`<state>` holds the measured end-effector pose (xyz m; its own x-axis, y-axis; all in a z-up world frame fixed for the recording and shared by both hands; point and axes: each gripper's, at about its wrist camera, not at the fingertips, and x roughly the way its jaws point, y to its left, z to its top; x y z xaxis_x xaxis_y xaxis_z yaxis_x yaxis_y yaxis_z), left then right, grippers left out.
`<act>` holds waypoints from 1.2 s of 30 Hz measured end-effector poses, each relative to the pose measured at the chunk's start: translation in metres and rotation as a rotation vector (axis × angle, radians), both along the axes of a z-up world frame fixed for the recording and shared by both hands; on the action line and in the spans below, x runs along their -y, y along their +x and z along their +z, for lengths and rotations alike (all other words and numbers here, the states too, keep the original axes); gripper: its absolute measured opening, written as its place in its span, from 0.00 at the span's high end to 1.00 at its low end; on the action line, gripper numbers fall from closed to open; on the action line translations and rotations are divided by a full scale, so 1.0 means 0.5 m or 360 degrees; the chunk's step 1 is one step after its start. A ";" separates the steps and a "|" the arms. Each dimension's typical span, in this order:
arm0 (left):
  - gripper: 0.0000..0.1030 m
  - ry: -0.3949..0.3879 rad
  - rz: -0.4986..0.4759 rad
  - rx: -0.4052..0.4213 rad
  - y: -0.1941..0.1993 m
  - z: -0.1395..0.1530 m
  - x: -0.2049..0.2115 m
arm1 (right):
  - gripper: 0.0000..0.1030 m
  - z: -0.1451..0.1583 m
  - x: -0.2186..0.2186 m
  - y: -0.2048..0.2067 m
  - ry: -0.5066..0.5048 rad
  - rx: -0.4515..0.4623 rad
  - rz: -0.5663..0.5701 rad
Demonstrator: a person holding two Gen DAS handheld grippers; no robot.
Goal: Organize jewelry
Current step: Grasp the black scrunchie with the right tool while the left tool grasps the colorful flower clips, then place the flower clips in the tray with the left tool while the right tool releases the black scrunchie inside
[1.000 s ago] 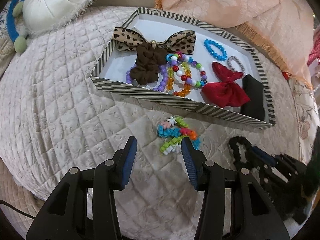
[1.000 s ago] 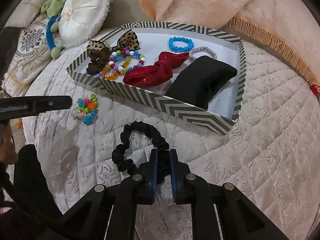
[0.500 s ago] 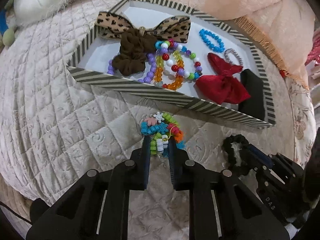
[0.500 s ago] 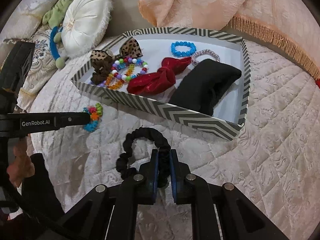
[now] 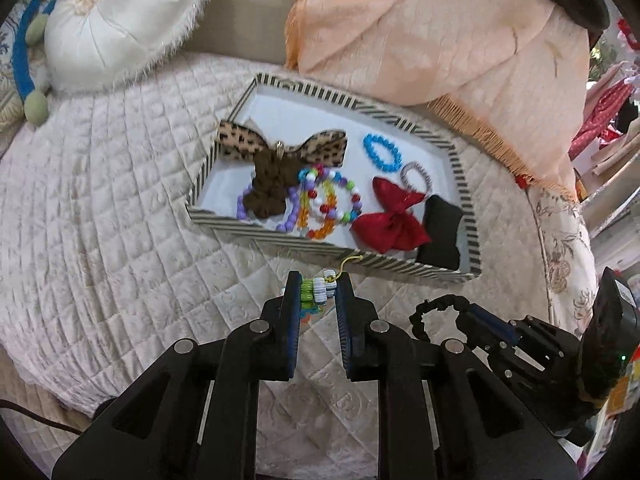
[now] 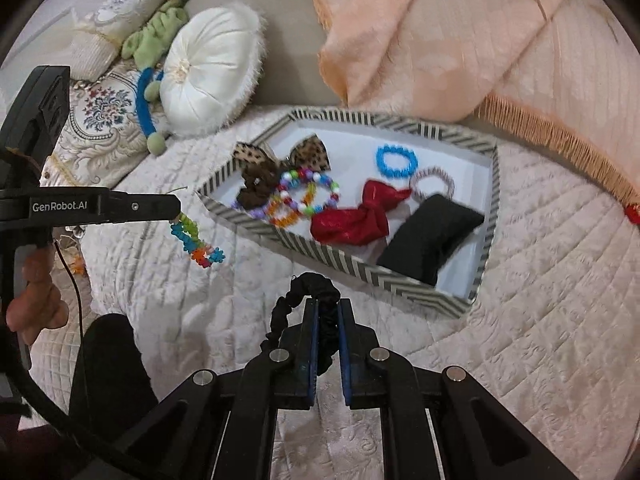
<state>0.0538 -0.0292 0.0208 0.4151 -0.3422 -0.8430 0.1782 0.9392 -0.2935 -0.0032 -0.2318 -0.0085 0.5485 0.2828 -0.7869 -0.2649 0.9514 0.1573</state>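
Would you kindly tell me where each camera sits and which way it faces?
Left wrist: on the left tongs, looking down past their beaded bracelet at the striped tray; the right tongs show at right.
Right wrist: on the right tongs, shut on a black scrunchie, facing the tray; the left tongs and a hand show at left.
Shared: tray, red bow, white cushion.

tray (image 5: 464,168): on quilt (image 5: 100,208), behind both grippers
bows, bracelets, scrunchies: in tray
round cushion (image 5: 116,16): behind tray, left
blanket (image 5: 440,32): behind tray, right
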 end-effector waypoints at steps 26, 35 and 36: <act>0.85 0.0151 0.0014 0.0248 0.069 0.113 0.022 | 0.92 0.125 -0.002 0.103 -0.0044 0.0159 -0.0006; 0.85 0.0227 0.0035 0.0242 0.148 0.098 0.033 | 0.92 0.112 0.017 0.199 -0.0082 0.0126 -0.0036; 0.85 0.0238 0.0036 0.0242 0.159 0.095 0.035 | 0.92 0.109 0.019 0.212 -0.0087 0.0120 -0.0041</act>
<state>0.1331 -0.0469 0.0684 0.5476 -0.2075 -0.8106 0.1885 0.9745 -0.1220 0.1030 -0.2415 0.0462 0.6131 0.2257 -0.7570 -0.2494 0.9646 0.0856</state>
